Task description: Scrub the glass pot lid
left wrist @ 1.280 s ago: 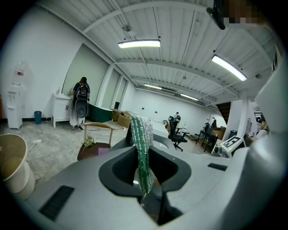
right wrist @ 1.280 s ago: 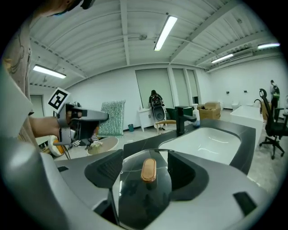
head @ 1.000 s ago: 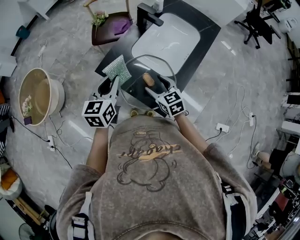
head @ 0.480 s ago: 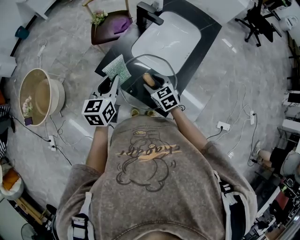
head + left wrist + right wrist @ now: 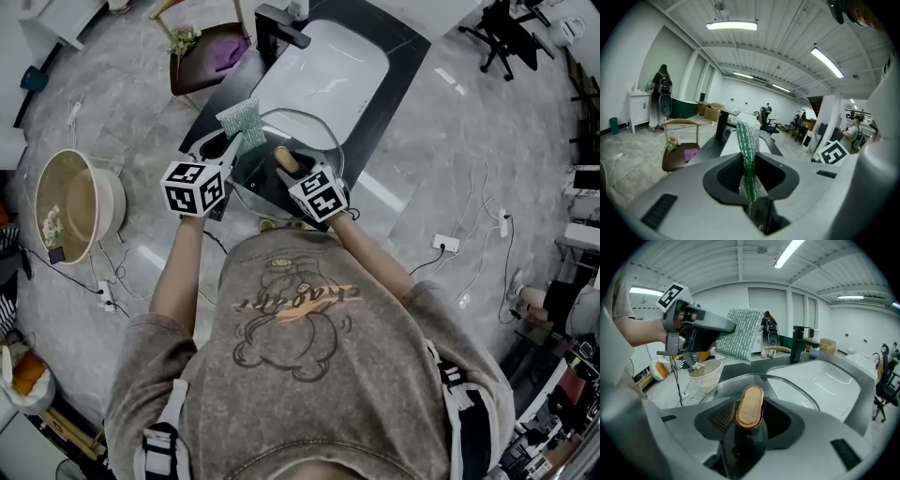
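Right gripper (image 5: 751, 420): jaws have just been closing and are now narrow, pads against both sides of the knob (image 5: 750, 406). A second ago they stood wide, short of it.
Lid (image 5: 317, 129): on the dark counter (image 5: 405, 66), just before the sink (image 5: 328, 70), knob up. In the head view its near rim is cut off by the right gripper.
Left gripper (image 5: 228, 147): clamped on the green pad (image 5: 240, 119). It has come in from beside the lid to above its left rim. Whether the pad touches the glass cannot be made out.
View differences: the left gripper view gives the pad edge-on and no lid. The right gripper view gives the pad's broad face and the lid's far rim.
Beyond: faucet (image 5: 277, 21) at the sink's far end, chair (image 5: 211, 52) to its left. A person (image 5: 661, 96) stands at a far cabinet, seen in the left gripper view only.
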